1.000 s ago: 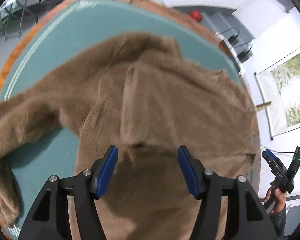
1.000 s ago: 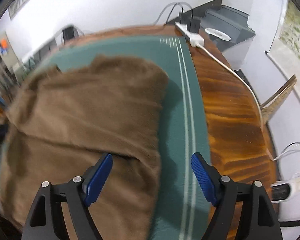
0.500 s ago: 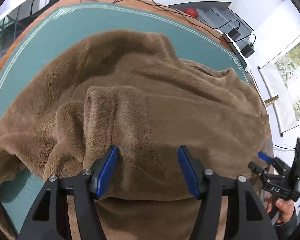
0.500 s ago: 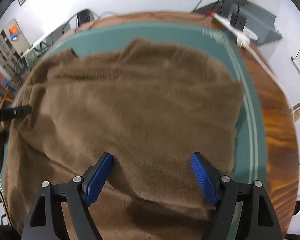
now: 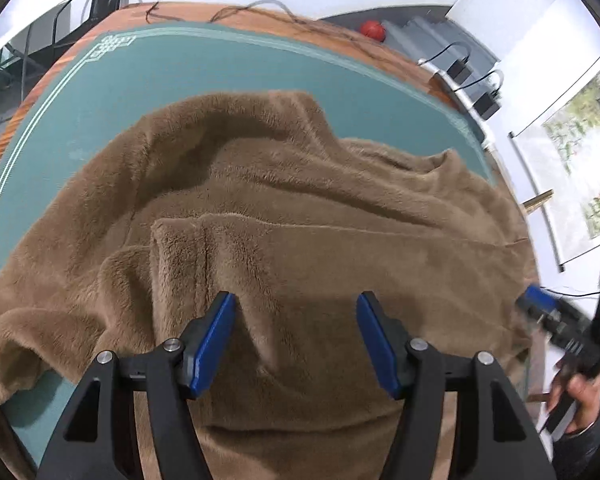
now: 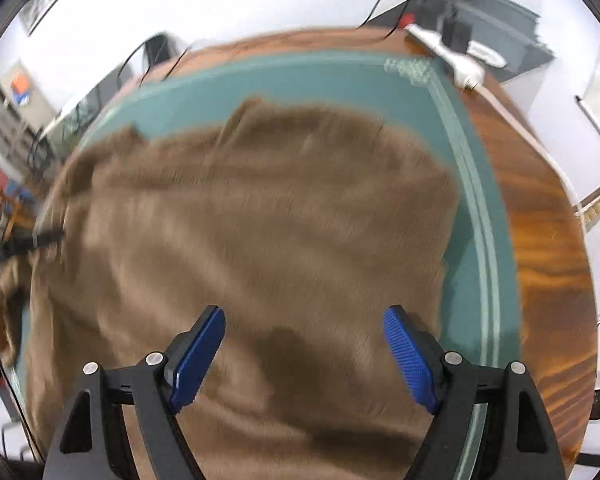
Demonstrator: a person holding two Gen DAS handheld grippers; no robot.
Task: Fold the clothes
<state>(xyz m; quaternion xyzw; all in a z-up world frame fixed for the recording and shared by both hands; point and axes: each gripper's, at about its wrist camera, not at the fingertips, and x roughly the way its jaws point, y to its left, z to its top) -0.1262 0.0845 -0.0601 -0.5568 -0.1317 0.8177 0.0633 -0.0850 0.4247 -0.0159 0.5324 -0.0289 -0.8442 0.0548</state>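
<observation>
Brown fleece garment point(image 5: 300, 216) is lying spread and rumpled over the teal mat point(image 5: 204, 68) on the round wooden table point(image 6: 540, 240).

The left gripper point(image 5: 296, 336) is hanging over the near part of the fleece with its blue pads point(image 5: 214, 340) standing well apart and holding nothing; a raised fold is lying just beside the left pad. The right gripper point(image 6: 304, 352) is hovering above the garment's right side near its edge, jaws wide and empty, though that view is blurred, so whether the pads are brushing the fabric is hard to say. A white power strip point(image 6: 460, 64) is sitting on the table's far edge.
</observation>
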